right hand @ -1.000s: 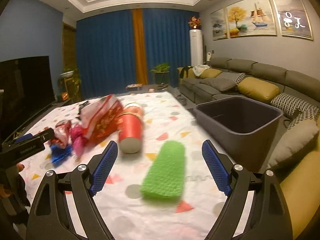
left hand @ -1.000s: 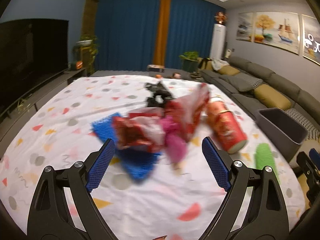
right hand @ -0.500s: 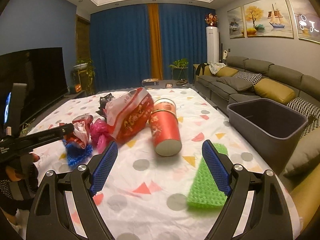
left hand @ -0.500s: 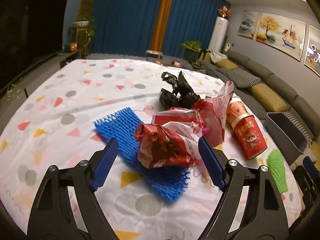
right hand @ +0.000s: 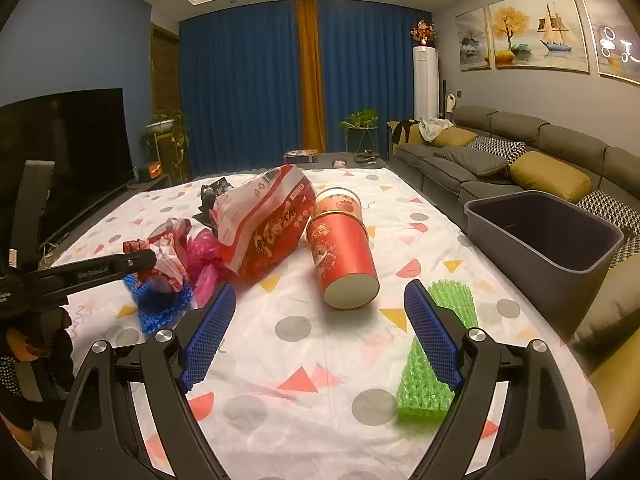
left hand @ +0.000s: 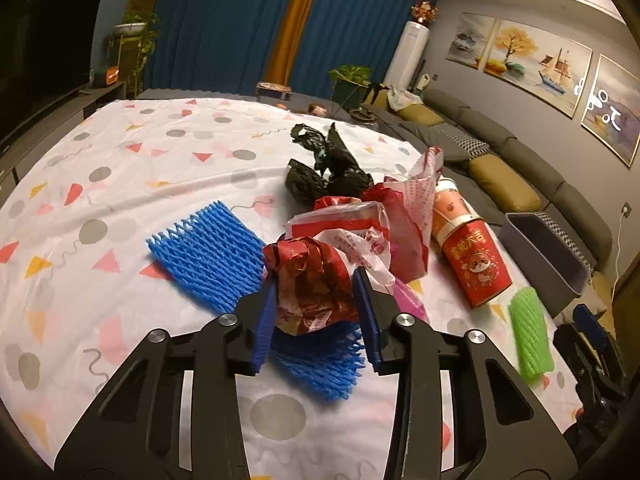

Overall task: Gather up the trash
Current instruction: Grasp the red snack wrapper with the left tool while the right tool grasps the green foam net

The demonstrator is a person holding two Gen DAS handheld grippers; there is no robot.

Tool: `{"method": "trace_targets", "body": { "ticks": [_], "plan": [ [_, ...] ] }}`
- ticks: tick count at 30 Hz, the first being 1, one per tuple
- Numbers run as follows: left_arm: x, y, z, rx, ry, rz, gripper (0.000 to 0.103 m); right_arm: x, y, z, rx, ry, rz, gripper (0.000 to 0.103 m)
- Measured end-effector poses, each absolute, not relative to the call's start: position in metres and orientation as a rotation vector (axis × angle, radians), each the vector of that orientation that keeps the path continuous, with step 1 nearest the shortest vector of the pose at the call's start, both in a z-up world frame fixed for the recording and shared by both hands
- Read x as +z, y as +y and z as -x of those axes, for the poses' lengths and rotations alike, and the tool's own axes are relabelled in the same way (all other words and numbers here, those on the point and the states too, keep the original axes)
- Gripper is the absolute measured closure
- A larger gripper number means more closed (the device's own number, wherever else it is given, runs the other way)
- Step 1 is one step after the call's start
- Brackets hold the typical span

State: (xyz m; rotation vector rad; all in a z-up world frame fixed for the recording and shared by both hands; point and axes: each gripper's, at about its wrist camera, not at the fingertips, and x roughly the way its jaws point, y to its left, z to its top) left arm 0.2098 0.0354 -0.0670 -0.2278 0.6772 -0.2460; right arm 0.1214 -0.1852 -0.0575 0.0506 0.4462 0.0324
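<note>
Left wrist view, left gripper (left hand: pixel 316 322): we find its blue ribbed pads clenched on a crumpled red wrapper (left hand: pixel 310 284), glossy and creased, pressed from both sides.
Left wrist view, under the wrapper: a blue foam net (left hand: pixel 224 258), open-mesh and soft, lies flat on the patterned sheet (left hand: pixel 120 184) and reaches beneath the jaws.
Left wrist view, the pile: behind the wrapper we note a white-and-red plastic bag (left hand: pixel 352 228), a black crumpled bag (left hand: pixel 324 168) and a large red-and-white bag (left hand: pixel 416 208), all touching or overlapping.
Left wrist view, right side: a red cylindrical can (left hand: pixel 472 256) lies on its side just beside the pile; a green foam net (left hand: pixel 530 336) lies apart from it, near the sheet's edge.
Left wrist view, only here: the wrapper's contact with both pads and the blue net's full spread.
Right wrist view, right gripper (right hand: pixel 316 336): released, jaws wide apart over bare sheet, nothing between them.
Right wrist view, materials: the can's flat grey end faces us; the green net, tubular and knobbly, lies just outside the right pad (right hand: pixel 432 332).
Right wrist view, only here: a pink plastic scrap (right hand: pixel 208 260) beside the large bag, and the grey bin (right hand: pixel 536 240), rigid and rectangular, standing off the sheet's right edge against the sofa (right hand: pixel 520 152).
Right wrist view, room: open sheet lies between can and jaws.
</note>
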Motion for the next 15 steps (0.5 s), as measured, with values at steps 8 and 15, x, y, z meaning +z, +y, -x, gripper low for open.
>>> {"method": "trace_targets", "body": {
  "ticks": [8,15],
  "plan": [
    [-0.059,0.035,-0.197,-0.261,0.632,0.228,0.07,-0.064,-0.204,-0.116,-0.024,0.474,-0.056,0.019],
    [-0.039,0.022,-0.173,-0.258,0.564,0.187,0.07,-0.067,-0.238,-0.108,-0.102,0.497,-0.074,0.019]
  ]
}}
